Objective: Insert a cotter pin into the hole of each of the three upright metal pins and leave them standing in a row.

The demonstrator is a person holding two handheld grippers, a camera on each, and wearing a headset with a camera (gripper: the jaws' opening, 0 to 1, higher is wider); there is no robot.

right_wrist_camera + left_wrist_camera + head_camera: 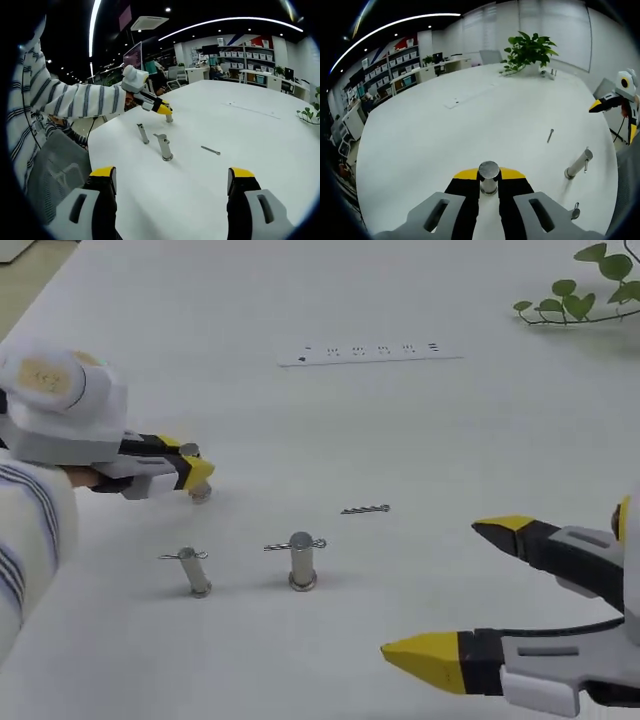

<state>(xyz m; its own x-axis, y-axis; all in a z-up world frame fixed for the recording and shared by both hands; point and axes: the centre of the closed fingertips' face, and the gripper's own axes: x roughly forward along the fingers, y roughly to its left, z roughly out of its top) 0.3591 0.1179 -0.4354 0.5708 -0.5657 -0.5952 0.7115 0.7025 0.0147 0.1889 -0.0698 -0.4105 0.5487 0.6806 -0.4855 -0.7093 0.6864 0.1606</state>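
Note:
My left gripper (193, 471) is shut on an upright metal pin (199, 490) at the left of the white table; the pin's round head (489, 170) sits between the yellow tips. No cotter pin shows in this one. Two more metal pins stand nearer me, one (193, 571) tilted and one (302, 561) upright, each with a cotter pin through its top. A loose cotter pin (365, 509) lies flat to their right. My right gripper (440, 590) hovers open at the lower right, apart from everything, with nothing between its jaws (171, 175).
A white power strip (370, 353) lies at the far middle of the table (450, 440). A green plant (590, 290) trails at the far right corner. A striped sleeve (25, 540) holds the left gripper.

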